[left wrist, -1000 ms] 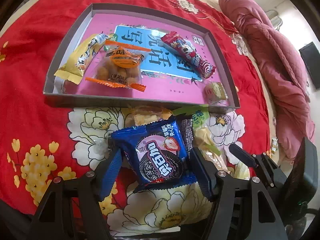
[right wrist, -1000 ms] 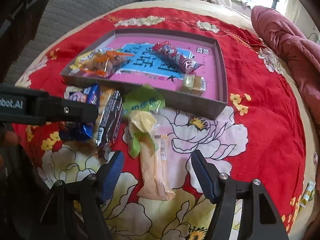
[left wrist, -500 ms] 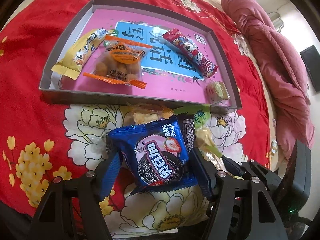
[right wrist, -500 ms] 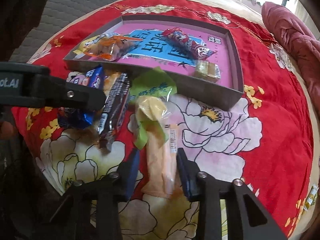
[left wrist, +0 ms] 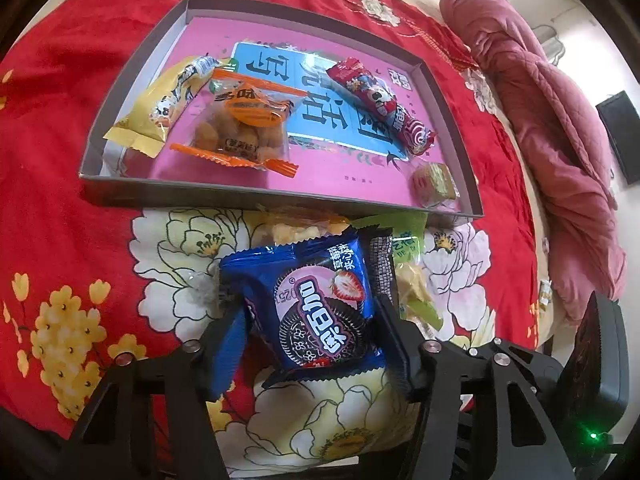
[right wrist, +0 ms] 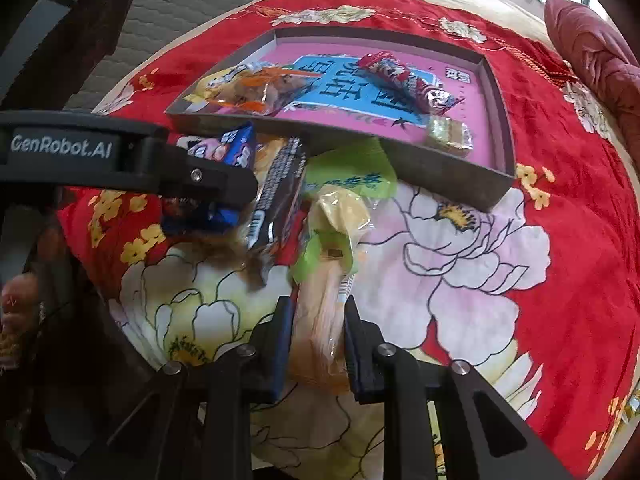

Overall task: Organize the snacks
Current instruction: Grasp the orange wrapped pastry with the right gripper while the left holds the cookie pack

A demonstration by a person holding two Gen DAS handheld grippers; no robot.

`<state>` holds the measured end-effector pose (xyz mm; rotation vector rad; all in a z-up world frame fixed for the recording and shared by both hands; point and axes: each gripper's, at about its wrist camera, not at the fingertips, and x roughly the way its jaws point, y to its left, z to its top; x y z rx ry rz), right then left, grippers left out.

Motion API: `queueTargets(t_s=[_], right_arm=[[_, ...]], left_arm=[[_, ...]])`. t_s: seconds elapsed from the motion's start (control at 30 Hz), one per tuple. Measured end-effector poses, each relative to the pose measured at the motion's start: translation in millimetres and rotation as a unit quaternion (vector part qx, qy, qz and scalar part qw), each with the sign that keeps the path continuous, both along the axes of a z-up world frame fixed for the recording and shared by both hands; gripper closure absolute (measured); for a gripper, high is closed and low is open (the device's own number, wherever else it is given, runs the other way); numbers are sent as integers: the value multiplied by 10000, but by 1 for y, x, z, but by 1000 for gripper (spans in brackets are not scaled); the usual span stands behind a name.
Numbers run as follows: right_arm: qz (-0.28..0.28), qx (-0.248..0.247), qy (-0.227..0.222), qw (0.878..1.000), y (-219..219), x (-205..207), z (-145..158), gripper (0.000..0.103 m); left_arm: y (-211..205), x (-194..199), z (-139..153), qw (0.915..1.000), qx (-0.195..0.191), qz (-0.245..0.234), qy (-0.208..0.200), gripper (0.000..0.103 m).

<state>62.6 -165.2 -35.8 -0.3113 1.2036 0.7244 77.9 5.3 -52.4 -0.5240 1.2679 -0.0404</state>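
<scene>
Bed (right wrist: 560, 240) (floral spread); tray (left wrist: 280, 194); snacks (right wrist: 344, 216)

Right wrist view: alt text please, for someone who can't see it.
The right gripper is shut on a pale orange snack bar lying on a red flowered blanket. Beyond it, loose snacks lie before a shallow pink-lined box holding four snacks. At left, the left gripper clamps a blue cookie packet.

Two low wrist views, facing shared tray (left wrist: 276, 196)
</scene>
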Motion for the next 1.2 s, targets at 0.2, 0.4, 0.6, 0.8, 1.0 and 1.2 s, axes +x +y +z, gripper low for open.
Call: queueTargets(t_s=[0.2, 0.4, 0.6, 0.8, 1.0, 1.2], right_arm=[[118, 160, 157, 9997, -2, -9, 3, 79], [23, 394, 235, 9989, -8, -12, 10, 79], [-150, 580, 255, 9979, -19, -12, 18, 79], [-324, 750, 252, 9963, -28, -12, 28, 79], [-510, 935, 246, 9940, -36, -9, 34, 79], [-469, 894, 210, 9947, -33, -10, 36, 79]], left_arm=[[3, -2, 0, 10000, -47, -21, -11, 44], [7, -5, 4, 10000, -63, -19, -40, 44], [9, -6, 15, 9998, -59, -51, -189, 44], [10, -7, 25, 9995, -38, -73, -298, 44], [12, -8, 33, 9992, 20, -66, -405, 44], [13, -9, 36, 9989, 47, -57, -461, 44]])
